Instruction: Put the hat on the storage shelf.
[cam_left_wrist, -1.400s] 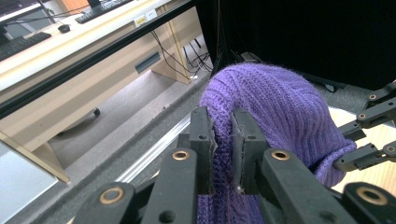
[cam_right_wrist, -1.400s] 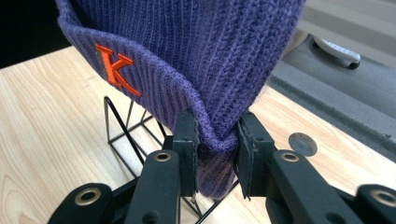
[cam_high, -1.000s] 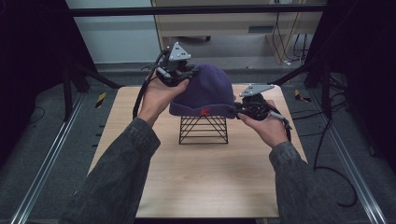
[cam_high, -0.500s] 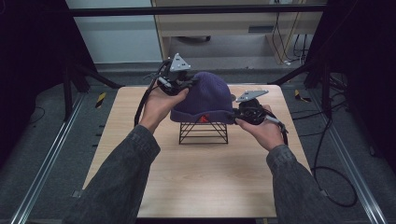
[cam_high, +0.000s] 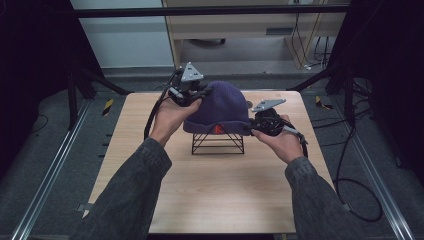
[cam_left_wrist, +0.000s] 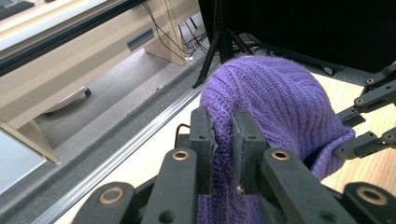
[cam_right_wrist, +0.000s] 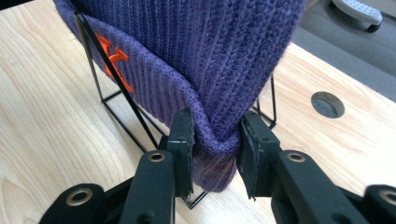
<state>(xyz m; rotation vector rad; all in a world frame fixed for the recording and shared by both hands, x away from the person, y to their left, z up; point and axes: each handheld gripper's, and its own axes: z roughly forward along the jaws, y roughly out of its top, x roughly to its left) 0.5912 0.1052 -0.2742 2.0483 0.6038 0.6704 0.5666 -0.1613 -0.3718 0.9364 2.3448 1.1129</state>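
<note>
We see a ribbed purple knit beanie (cam_high: 218, 107) draped over a black wire stand (cam_high: 218, 143) on the pale wooden table (cam_high: 210, 195), hiding the stand's top. Our left gripper (cam_left_wrist: 223, 140) pinches a fold at the crown; our right gripper (cam_right_wrist: 215, 156) clamps the thick cuff beside an orange embroidered mark (cam_right_wrist: 113, 58), partly cut off.
</note>
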